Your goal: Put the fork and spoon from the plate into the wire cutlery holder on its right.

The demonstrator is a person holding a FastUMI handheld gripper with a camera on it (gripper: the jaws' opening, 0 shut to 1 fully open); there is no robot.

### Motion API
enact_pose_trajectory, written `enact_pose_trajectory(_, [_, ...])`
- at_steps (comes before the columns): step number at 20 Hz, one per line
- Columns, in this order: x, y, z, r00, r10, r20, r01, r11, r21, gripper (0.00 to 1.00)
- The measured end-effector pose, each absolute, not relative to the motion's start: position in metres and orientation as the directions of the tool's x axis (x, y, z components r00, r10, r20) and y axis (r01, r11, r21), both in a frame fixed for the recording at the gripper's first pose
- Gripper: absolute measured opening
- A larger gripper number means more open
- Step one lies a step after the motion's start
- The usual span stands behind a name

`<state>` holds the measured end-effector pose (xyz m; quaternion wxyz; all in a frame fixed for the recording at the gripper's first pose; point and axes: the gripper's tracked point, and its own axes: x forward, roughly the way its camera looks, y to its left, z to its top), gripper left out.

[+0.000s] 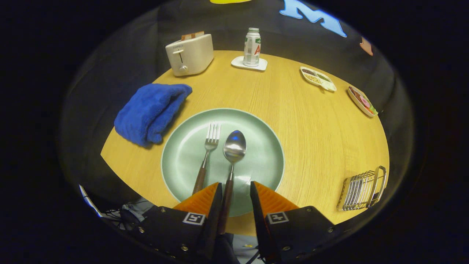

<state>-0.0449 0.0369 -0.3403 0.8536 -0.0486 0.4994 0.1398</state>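
Observation:
A pale green plate [263, 154] lies on the round wooden table just ahead of my fingers. On it lie a fork [210, 146] and a spoon [233, 150], side by side, tines and bowl pointing away, both with dark wooden handles. My gripper [236, 189] is open over the plate's near rim. The spoon's handle runs back between the two fingers, close to the left one, with a gap to the right one. The fork's handle passes under the left finger's outer side. The wire cutlery holder [362, 189] stands on the table to the right of the plate, near the table's edge.
A folded blue towel [150, 112] lies left of the plate. Beyond it stand a cream toaster [189, 54] and a can on a white coaster [252, 47]. Two small food dishes [318, 78] [362, 101] sit at the far right. Bare wood separates plate and holder.

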Motion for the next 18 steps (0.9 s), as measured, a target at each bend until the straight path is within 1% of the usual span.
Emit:
enact_pose_trajectory(1, [-0.048, 0.038, -0.347, 0.442, 0.188, -0.877, -0.293, 0.955, 0.057, 0.43])
enact_pose_trajectory(2, [-0.05, 0.039, -0.352, 0.428, 0.182, -0.885, -0.299, 0.953, 0.052, 0.43])
enact_pose_trajectory(3, [-0.049, 0.032, -0.351, 0.429, 0.146, -0.891, -0.285, 0.958, 0.019, 0.27])
enact_pose_trajectory(4, [-0.052, 0.033, -0.349, 0.418, 0.146, -0.897, -0.281, 0.959, 0.025, 0.12])
enact_pose_trajectory(6, [-0.049, 0.033, -0.353, 0.421, 0.141, -0.896, -0.264, 0.964, 0.027, 0.12])
enact_pose_trajectory(7, [-0.046, 0.035, -0.354, 0.423, 0.146, -0.894, -0.26, 0.965, 0.035, 0.04])
enact_pose_trajectory(9, [-0.047, 0.038, -0.35, 0.435, 0.184, -0.882, -0.256, 0.964, 0.075, 0.04])
enact_pose_trajectory(12, [-0.045, 0.038, -0.343, 0.45, 0.196, -0.871, -0.25, 0.964, 0.088, 0.04])
enact_pose_trajectory(18, [-0.038, 0.02, -0.32, 0.494, 0.189, -0.849, -0.211, 0.973, 0.094, 0.04])
